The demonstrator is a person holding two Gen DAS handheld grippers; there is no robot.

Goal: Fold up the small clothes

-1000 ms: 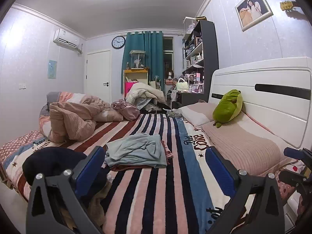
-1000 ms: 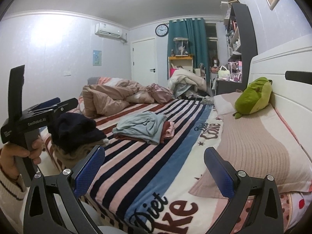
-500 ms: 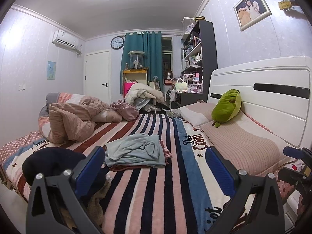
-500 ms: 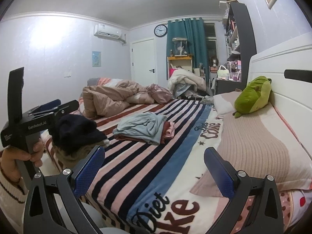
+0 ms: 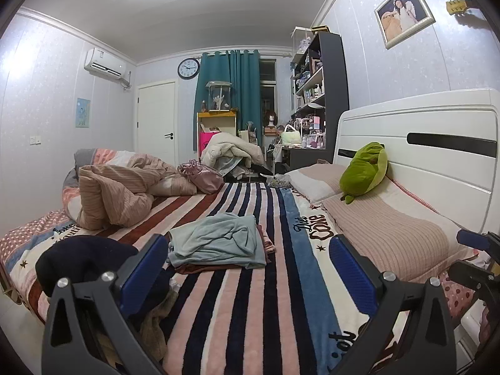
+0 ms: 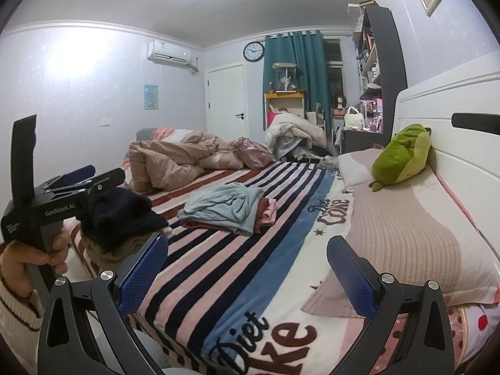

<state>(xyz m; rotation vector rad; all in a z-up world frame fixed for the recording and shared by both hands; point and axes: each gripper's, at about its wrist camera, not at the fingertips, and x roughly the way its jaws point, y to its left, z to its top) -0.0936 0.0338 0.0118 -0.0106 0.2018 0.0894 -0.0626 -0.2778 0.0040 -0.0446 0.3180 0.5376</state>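
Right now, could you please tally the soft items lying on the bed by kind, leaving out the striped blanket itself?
Clothing piles: 2, the light blue pile mid-bed and the dark pile at the near edge
Pillows: 2, near and far
Bunched quilt: 1
Green plush toy: 1
Pink satin bundle: 1
Total: 7
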